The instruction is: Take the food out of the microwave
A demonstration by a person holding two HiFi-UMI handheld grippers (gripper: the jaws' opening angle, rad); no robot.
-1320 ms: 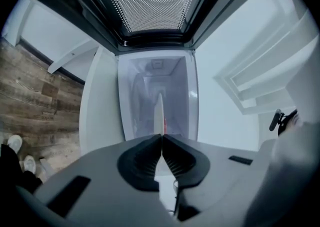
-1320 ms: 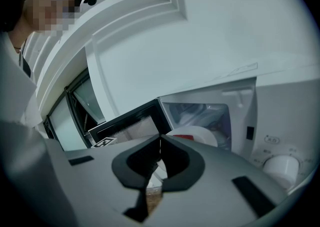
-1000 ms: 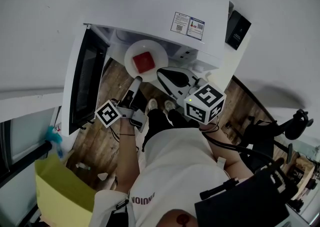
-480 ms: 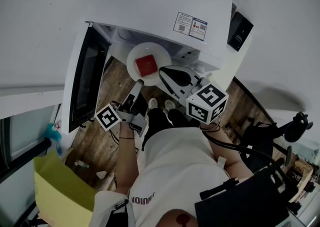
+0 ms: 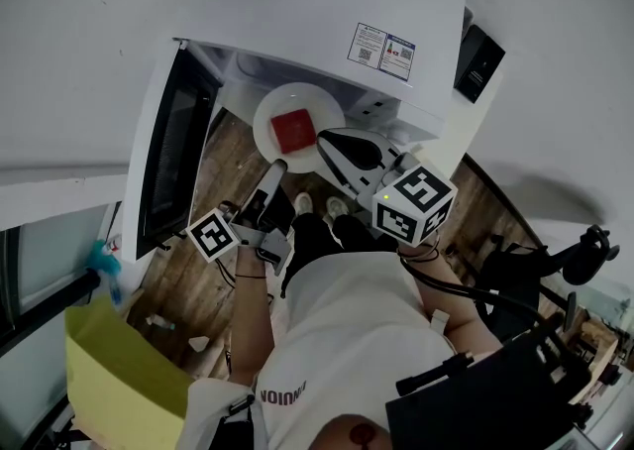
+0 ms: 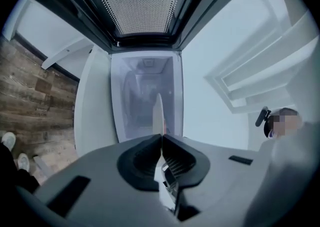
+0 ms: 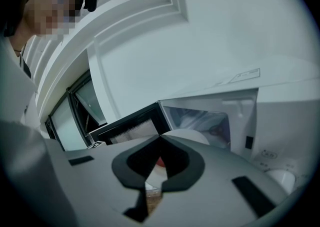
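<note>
Because the left gripper [image 5: 276, 168] alone pinches the plate [image 5: 268, 127] by its rim at the microwave [image 5: 297, 12] mouth, it could tilt and shed the food [image 5: 294, 131]; the right gripper [image 5: 327, 144] is closed, empty.

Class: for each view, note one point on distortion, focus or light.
Head view: wide lens bows the microwave; plate and red food sharp, evenly lit. Left gripper view: fisheye, black corners; plate edge in the jaws is soft. Right gripper view: black rim too; right gripper itself blurred; mosaic patch top left.
</note>
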